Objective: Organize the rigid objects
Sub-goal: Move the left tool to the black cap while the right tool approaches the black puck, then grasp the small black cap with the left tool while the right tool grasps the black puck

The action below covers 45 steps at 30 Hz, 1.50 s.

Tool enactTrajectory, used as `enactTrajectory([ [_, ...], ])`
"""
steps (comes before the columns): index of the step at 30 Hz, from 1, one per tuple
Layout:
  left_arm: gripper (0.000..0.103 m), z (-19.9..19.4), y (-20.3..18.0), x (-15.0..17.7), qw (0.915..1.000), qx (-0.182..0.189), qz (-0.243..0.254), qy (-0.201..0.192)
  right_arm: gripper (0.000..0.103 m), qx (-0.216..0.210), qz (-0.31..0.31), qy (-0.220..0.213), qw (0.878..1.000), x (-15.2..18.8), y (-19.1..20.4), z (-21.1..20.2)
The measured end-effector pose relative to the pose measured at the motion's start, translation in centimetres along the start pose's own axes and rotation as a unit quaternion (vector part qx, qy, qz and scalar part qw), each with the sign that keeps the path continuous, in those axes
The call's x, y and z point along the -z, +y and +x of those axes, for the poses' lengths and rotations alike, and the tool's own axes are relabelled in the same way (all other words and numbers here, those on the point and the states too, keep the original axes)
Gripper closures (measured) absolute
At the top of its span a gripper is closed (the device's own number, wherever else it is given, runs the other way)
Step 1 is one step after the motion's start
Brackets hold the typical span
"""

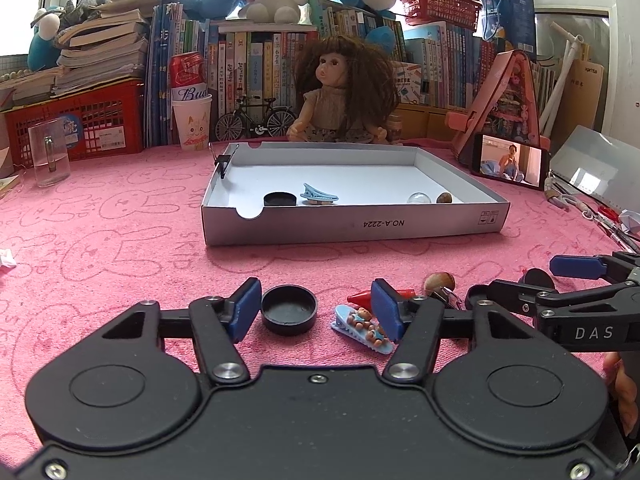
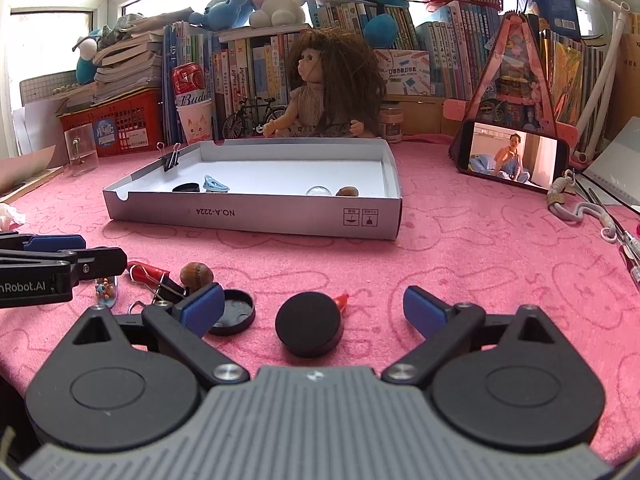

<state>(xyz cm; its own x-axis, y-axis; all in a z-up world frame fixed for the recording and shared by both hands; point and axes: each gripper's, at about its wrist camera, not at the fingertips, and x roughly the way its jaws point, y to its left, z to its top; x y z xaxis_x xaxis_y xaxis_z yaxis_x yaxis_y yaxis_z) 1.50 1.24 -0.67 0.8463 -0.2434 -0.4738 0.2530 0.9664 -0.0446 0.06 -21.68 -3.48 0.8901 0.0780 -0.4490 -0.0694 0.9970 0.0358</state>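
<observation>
A black cap (image 1: 280, 199), a blue hair clip (image 1: 319, 194), a glass marble (image 1: 419, 199) and a nut (image 1: 444, 198) already lie in the white cardboard tray (image 1: 352, 222), with a binder clip (image 1: 222, 162) on its wall. Still loose on the pink cloth (image 1: 120, 248) are two black caps (image 1: 289, 309) (image 2: 309, 329), a bear hair clip (image 1: 366, 323), another nut (image 2: 196, 275), a red piece (image 2: 149, 271) and a binder clip (image 2: 166, 292). The left gripper (image 1: 318, 309) stands released around the upturned cap and bear clip, pressing neither, and the right gripper (image 2: 314, 307) is wide apart around the flat cap, so I judge the sorting roughly half done.
</observation>
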Motion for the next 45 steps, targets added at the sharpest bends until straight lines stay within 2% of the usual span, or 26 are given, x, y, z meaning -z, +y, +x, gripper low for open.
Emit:
enactTrajectory([
  [6,0.055,-0.3,0.5,0.1,1.0000,0.000,-0.007,-0.002,0.003,0.004,0.002,0.000,1.000,0.2,-0.2,-0.2],
  [12,0.058,-0.6,0.6,0.2,1.0000,-0.002,-0.009,-0.002,0.004,0.001,-0.009,-0.003,1.000,0.4,-0.1,-0.6],
  [23,0.060,-1.0,0.5,0.6,0.9999,-0.011,0.001,-0.003,0.029,-0.009,-0.032,-0.017,0.999,0.5,0.9,-1.3],
  [30,0.060,-0.7,0.7,0.4,0.9999,-0.015,-0.001,-0.003,0.035,-0.012,-0.036,-0.019,0.999,0.6,0.9,-1.8],
  [36,0.061,0.0,0.8,0.4,0.9998,-0.020,-0.002,0.007,0.048,-0.014,-0.033,-0.022,0.999,0.8,1.0,-2.1],
  [37,0.062,0.2,0.8,0.3,0.9998,-0.020,-0.003,0.009,0.052,-0.014,-0.032,-0.024,0.999,0.8,1.1,-2.2],
  [39,0.073,0.4,0.9,0.2,0.9998,-0.015,-0.007,0.012,0.056,-0.011,-0.033,-0.026,0.999,0.9,1.1,-2.3],
  [41,0.073,0.6,1.0,0.1,0.9998,-0.013,-0.010,0.014,0.064,-0.011,-0.033,-0.025,0.999,0.9,1.2,-2.4],
  [45,0.073,0.6,0.8,0.1,0.9998,-0.014,-0.005,0.013,0.065,-0.010,-0.033,-0.027,0.999,0.9,1.1,-2.4],
])
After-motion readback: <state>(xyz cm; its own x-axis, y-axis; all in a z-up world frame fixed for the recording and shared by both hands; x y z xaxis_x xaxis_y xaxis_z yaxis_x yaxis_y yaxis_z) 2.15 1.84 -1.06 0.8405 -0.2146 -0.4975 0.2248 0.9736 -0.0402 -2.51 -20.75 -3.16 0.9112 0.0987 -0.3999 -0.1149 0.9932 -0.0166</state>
